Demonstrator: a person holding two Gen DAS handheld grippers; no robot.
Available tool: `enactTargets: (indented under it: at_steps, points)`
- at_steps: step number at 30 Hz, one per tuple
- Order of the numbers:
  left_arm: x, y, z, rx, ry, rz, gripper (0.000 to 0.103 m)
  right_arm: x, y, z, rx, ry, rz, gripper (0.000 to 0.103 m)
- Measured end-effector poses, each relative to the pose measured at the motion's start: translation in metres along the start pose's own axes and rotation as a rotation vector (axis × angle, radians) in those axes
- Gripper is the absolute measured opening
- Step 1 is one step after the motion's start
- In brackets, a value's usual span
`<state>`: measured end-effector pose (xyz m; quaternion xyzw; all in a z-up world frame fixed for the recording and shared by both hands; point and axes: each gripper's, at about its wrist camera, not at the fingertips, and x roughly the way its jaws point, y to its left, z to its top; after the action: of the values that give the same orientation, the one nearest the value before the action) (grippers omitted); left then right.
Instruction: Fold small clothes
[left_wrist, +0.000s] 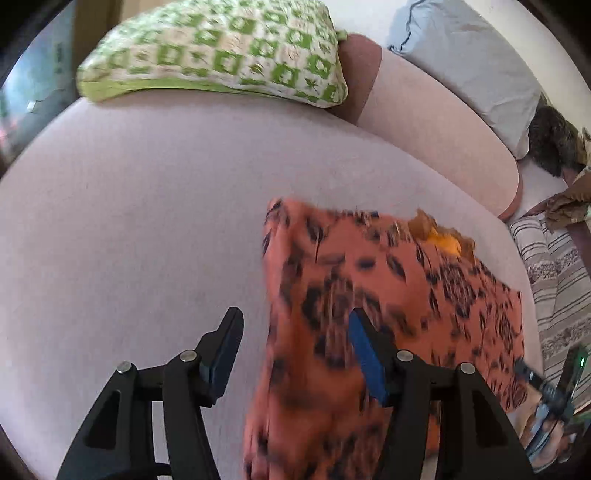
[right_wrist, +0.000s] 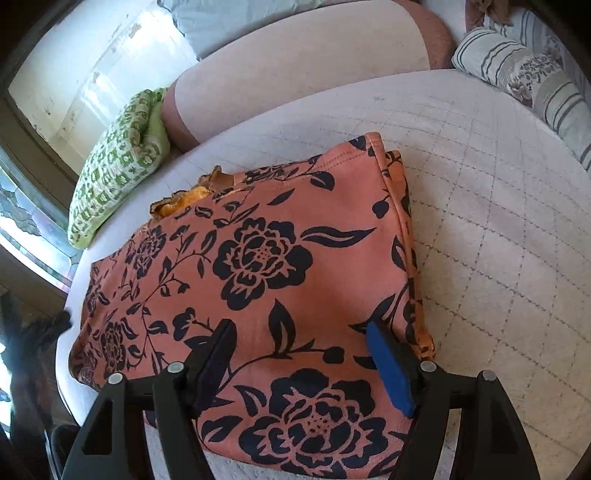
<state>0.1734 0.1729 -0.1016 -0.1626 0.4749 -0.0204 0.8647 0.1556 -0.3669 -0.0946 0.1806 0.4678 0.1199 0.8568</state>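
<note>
An orange garment with a dark floral print (right_wrist: 288, 266) lies folded on the pale quilted bed (right_wrist: 498, 221), with an orange-yellow frill (right_wrist: 192, 195) sticking out at its far edge. My right gripper (right_wrist: 299, 332) is open just above the garment's near part, holding nothing. In the left wrist view the same garment (left_wrist: 388, 295) is blurred at the right. My left gripper (left_wrist: 291, 332) is open at its left edge, with the right finger over the cloth and the left finger over the bare bed (left_wrist: 129, 221).
A green-and-white patterned pillow (left_wrist: 221, 51) lies at the far edge of the bed. A pink bolster (left_wrist: 436, 122) and a grey-blue pillow (left_wrist: 472, 66) lie behind it. A striped cushion (right_wrist: 524, 74) sits at the right.
</note>
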Motion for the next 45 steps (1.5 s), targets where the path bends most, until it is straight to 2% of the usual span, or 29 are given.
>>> enactTargets:
  at_steps: [2,4,5,6,7,10,11,12,13,15,17,18,19,22,24,27,29,31,32,35,37,39,40,41,43,45]
  points:
    - [0.016,-0.002,0.021,0.009,0.005,-0.002,0.048,0.006,-0.002,-0.002,-0.009,-0.002,0.005,0.076]
    - [0.032,-0.006,0.036,0.039,0.011,-0.012,0.045,0.011,0.0,0.0,-0.01,-0.008,0.009,0.076]
    - [0.045,-0.009,0.041,0.052,0.026,0.004,0.026,0.011,0.001,0.0,-0.013,-0.01,0.01,0.076]
    - [0.053,-0.005,0.044,0.051,0.053,0.029,0.011,0.012,0.002,0.001,-0.016,-0.011,0.01,0.076]
    - [0.059,-0.003,0.047,0.045,0.064,0.031,0.006,0.012,0.003,0.001,-0.019,-0.012,0.008,0.077]
    - [0.046,-0.014,0.05,0.144,-0.033,0.054,0.005,0.015,0.006,0.001,-0.039,-0.013,0.001,0.077]
    - [0.035,-0.024,0.049,0.213,-0.095,0.065,0.005,0.016,0.007,0.0,-0.046,-0.014,-0.002,0.077]
    - [0.033,-0.026,0.049,0.241,-0.117,0.07,0.005,0.016,0.008,-0.001,-0.054,-0.016,-0.006,0.077]
    - [0.042,-0.025,0.054,0.239,-0.105,0.074,0.005,0.016,0.009,-0.001,-0.058,-0.017,-0.007,0.079]
    - [0.069,-0.004,0.052,0.167,-0.017,0.096,0.006,0.018,0.011,-0.001,-0.07,-0.018,-0.004,0.082]
    - [0.069,0.003,0.044,0.155,-0.053,0.085,0.012,0.019,0.013,-0.001,-0.078,-0.017,-0.003,0.085]
    - [0.065,0.0,0.041,0.172,-0.067,0.118,0.016,0.019,0.013,-0.001,-0.084,-0.018,-0.003,0.085]
    - [0.061,-0.002,0.041,0.178,-0.072,0.136,0.025,0.019,0.013,-0.001,-0.083,-0.021,0.0,0.085]
    - [0.038,-0.006,0.038,0.181,-0.098,0.155,0.027,0.015,0.01,0.0,-0.054,-0.031,0.02,0.085]
    - [0.003,-0.011,0.028,0.189,-0.155,0.148,0.028,0.006,0.005,0.001,-0.002,-0.049,0.056,0.085]
    - [-0.035,-0.021,0.003,0.194,-0.208,0.108,0.048,-0.022,0.003,0.0,0.037,-0.125,0.115,0.085]
    - [-0.053,-0.031,-0.025,0.212,-0.223,0.083,0.055,-0.028,-0.003,-0.007,0.077,-0.114,0.163,0.085]
    - [-0.052,-0.039,-0.048,0.208,-0.189,0.056,0.055,-0.009,-0.021,-0.019,0.16,0.0,0.136,0.084]
    - [-0.043,-0.046,-0.049,0.206,-0.169,0.053,0.055,-0.006,-0.028,-0.022,0.185,0.01,0.133,0.076]
    - [-0.036,-0.058,-0.085,0.202,-0.112,0.04,0.055,-0.04,-0.022,-0.022,0.183,-0.08,0.154,0.077]
    - [-0.034,-0.066,-0.096,0.21,-0.108,0.032,0.055,-0.054,-0.016,-0.031,0.17,-0.099,0.2,0.078]
    - [-0.03,-0.076,-0.107,0.223,-0.086,0.004,0.056,-0.045,-0.019,-0.043,0.187,-0.043,0.245,0.079]
    - [-0.026,-0.082,-0.112,0.233,-0.073,0.006,0.056,-0.034,-0.026,-0.048,0.223,0.007,0.203,0.08]
    - [-0.022,-0.085,-0.113,0.232,-0.06,0.013,0.056,-0.023,-0.038,-0.054,0.29,0.055,0.203,0.073]
    - [-0.018,-0.089,-0.112,0.225,-0.044,0.007,0.056,-0.041,-0.048,-0.057,0.373,-0.011,0.263,0.072]
    - [-0.022,-0.093,-0.114,0.216,-0.073,-0.017,0.056,-0.065,-0.046,-0.06,0.362,-0.09,0.238,0.073]
